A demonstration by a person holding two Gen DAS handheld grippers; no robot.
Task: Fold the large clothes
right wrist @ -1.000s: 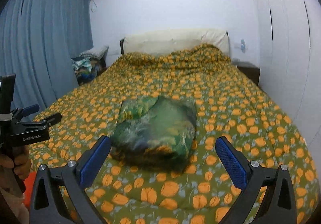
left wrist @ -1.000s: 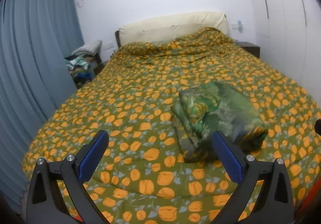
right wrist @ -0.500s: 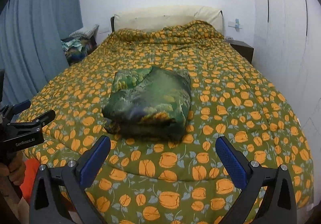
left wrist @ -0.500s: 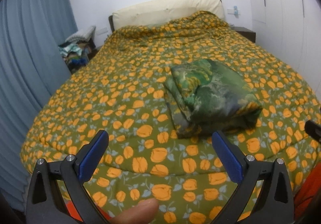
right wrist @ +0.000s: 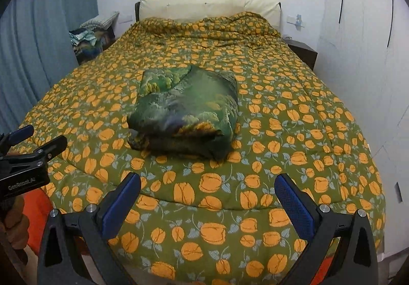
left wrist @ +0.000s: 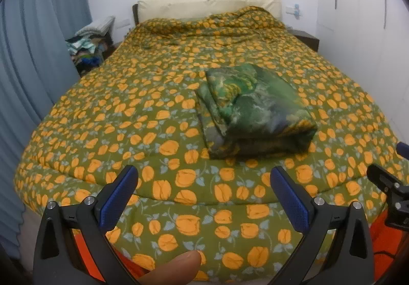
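Note:
A green patterned garment (left wrist: 253,111) lies folded in a thick rectangular bundle on the bed's orange-flowered quilt (left wrist: 143,111); it also shows in the right wrist view (right wrist: 186,111). My left gripper (left wrist: 203,190) is open and empty, held over the foot of the bed, short of the bundle. My right gripper (right wrist: 208,195) is open and empty, also back at the foot edge. The left gripper shows at the left edge of the right wrist view (right wrist: 28,147). The right gripper's tips show at the right edge of the left wrist view (left wrist: 388,182).
A cream headboard (left wrist: 207,1) stands at the far wall. A pile of clothes (left wrist: 89,42) sits left of the bed by the blue curtain (left wrist: 30,55). A dark nightstand (right wrist: 301,52) and white wardrobe doors (right wrist: 363,55) are on the right.
Both grippers have drawn back from the folded bundle toward the foot of the bed and tilted downward. The bundle has not moved. Both stay open.

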